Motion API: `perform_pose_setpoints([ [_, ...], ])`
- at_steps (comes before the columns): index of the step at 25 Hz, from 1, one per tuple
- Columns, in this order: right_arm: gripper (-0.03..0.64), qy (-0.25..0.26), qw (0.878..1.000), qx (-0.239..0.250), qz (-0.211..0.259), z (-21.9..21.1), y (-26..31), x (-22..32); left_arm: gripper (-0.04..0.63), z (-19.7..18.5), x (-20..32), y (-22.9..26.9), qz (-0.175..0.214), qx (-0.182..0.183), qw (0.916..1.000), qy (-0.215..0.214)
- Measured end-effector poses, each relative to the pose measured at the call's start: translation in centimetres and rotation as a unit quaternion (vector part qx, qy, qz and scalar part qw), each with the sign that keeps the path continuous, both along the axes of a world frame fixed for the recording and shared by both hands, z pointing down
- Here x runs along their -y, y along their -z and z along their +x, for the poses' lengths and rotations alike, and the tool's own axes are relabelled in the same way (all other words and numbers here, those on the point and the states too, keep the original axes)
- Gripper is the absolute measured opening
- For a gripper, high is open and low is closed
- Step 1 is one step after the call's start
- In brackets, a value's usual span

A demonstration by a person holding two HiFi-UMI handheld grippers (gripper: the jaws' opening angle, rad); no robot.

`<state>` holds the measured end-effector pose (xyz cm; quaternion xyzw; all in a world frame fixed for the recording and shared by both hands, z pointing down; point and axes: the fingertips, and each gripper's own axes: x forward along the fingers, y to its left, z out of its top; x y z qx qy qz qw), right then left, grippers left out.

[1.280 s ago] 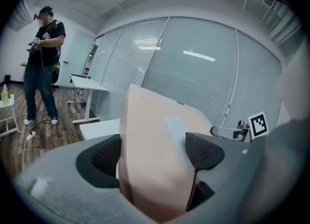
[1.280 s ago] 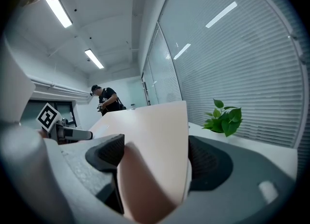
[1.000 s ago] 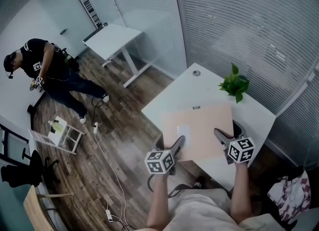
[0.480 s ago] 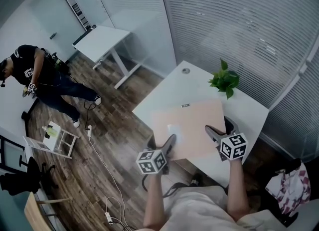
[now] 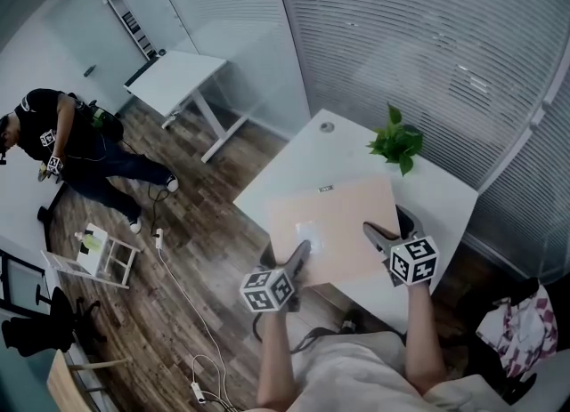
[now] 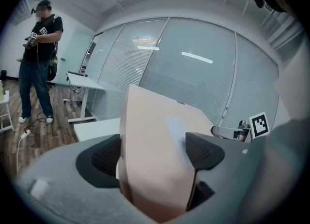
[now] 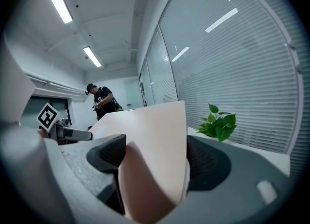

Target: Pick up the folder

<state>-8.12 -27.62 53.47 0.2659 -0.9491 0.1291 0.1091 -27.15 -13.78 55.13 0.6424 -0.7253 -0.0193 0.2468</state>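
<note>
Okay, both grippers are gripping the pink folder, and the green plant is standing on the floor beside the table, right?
Not on the floor: the plant stands on the white table, beyond the folder. The head view shows this. The rest is right.

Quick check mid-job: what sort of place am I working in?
Probably an office: glass partitions with blinds, a white desk with a plant, and a second desk across the wood floor.
</note>
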Motion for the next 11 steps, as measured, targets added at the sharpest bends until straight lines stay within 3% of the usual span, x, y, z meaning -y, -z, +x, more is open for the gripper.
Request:
perform_pose_setpoints([
  [11,0.383,-0.003,1.000,-0.007,0.006,-0.19,0.12,-0.11,0.420,-0.23,-0.33,-0.08,0.005,0.000,1.0000,0.005],
])
